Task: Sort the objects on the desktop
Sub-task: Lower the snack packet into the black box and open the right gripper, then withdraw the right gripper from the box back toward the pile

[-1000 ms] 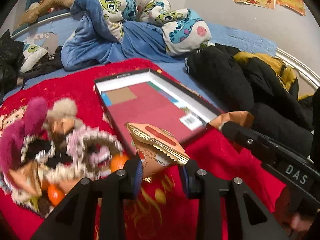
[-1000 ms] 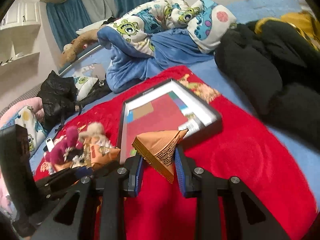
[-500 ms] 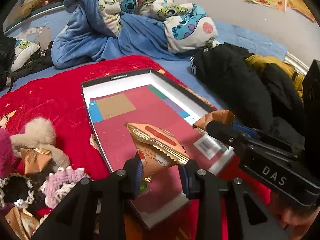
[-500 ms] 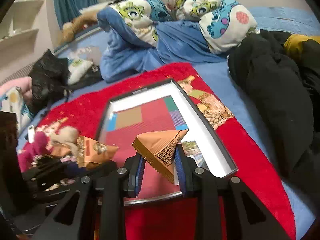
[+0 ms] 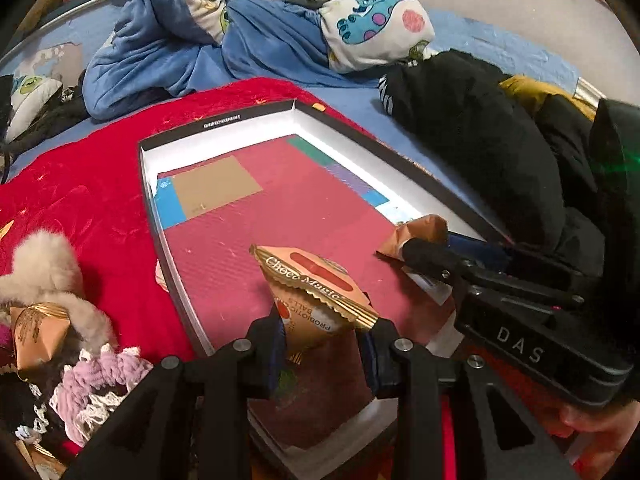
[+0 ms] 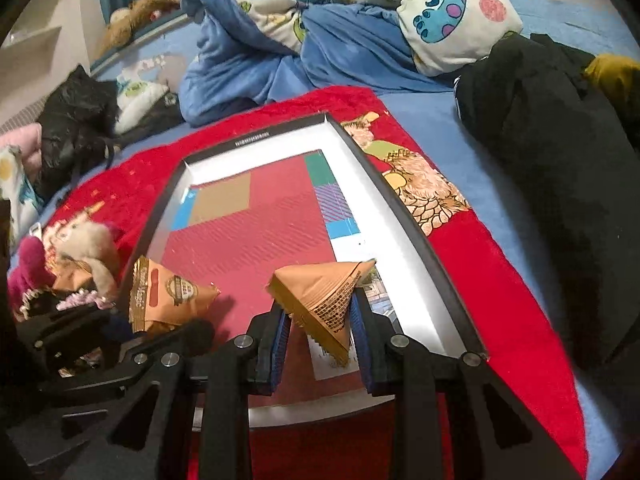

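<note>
Two pairs of tongs over an open box lid on a bed. The shallow black-rimmed box lid [image 5: 224, 122], its floor lined with a red patterned card, lies on a red blanket [image 5: 80, 200] and serves as the landmark. The left tongs [image 5: 322, 342] are clamped on an orange pyramid-shaped snack packet [image 5: 316, 292] held over the near part of the lid floor. The right tongs [image 6: 318, 336] grip a second packet [image 6: 320, 292] of the same kind over the near right part of the lid, close to its white inner margin. Neither packet appears to touch the lid.

Left of the lid, on the blanket, sits a heap of plush toys and knitted pieces [image 5: 60, 320] with at least one more packet [image 5: 34, 332] among them. Beyond the lid lie a blue quilt [image 5: 260, 32] and dark clothing [image 5: 480, 128].

Handling (a judgement): the packets look light, crinkly and air-filled, with brittle contents, so a gentle pinch across the flat faces or a sealed crimped edge suits them; the glossy film may slip.
</note>
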A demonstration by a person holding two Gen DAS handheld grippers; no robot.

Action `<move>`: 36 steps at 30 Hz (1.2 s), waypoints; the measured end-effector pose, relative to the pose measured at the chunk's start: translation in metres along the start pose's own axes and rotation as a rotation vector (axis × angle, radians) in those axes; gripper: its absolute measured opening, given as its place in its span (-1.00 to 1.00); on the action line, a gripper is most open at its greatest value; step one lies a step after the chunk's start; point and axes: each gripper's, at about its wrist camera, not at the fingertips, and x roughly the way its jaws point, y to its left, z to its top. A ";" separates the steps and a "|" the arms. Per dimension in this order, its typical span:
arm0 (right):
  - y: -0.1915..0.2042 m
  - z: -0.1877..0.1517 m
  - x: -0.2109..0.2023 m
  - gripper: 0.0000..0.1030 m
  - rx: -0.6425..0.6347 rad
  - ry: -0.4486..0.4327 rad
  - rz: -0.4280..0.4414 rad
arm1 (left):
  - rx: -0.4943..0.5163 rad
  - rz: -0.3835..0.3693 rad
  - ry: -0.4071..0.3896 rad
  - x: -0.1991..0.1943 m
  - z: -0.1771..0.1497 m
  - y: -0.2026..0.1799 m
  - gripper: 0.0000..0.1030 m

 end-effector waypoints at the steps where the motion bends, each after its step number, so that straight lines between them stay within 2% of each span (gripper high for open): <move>1: 0.000 0.000 0.001 -0.44 -0.001 0.006 -0.012 | 0.004 0.007 0.005 0.001 0.000 -0.001 -0.37; 8: 0.002 -0.002 0.003 -0.43 -0.010 -0.005 -0.053 | 0.074 0.092 0.022 0.007 -0.003 -0.012 -0.37; 11: 0.003 -0.001 0.003 -0.39 -0.013 -0.010 -0.055 | 0.073 0.089 0.016 0.005 -0.003 -0.010 -0.35; 13: 0.003 -0.001 0.002 -0.29 -0.011 -0.016 -0.052 | 0.064 0.077 0.006 0.004 -0.003 -0.009 -0.29; 15: 0.006 0.000 0.002 -0.16 -0.019 -0.017 -0.047 | 0.077 0.056 0.011 0.003 -0.003 -0.012 -0.12; 16: 0.007 0.000 0.001 -0.07 -0.026 -0.019 -0.049 | 0.086 0.058 0.004 0.002 -0.004 -0.014 0.04; 17: 0.008 -0.001 0.000 0.02 -0.027 -0.020 -0.049 | 0.104 0.078 -0.010 -0.001 -0.004 -0.017 0.33; 19: 0.007 0.000 -0.002 0.15 -0.020 -0.024 -0.052 | 0.117 0.113 -0.044 -0.006 -0.004 -0.019 0.73; 20: 0.006 0.000 -0.003 0.22 -0.011 -0.027 -0.056 | 0.110 0.096 -0.058 -0.009 -0.004 -0.019 0.89; 21: 0.004 0.001 -0.005 0.38 0.002 -0.034 -0.057 | 0.094 0.071 -0.060 -0.011 -0.003 -0.016 0.99; 24: 0.000 0.003 -0.012 0.55 0.023 -0.054 -0.040 | 0.047 0.022 -0.066 -0.016 -0.002 -0.008 1.00; 26: -0.001 0.004 -0.015 1.00 0.024 -0.065 -0.041 | 0.038 0.003 -0.072 -0.017 -0.002 -0.006 1.00; 36: 0.002 0.005 -0.016 1.00 0.019 -0.066 -0.052 | 0.050 0.015 -0.081 -0.018 -0.001 -0.007 1.00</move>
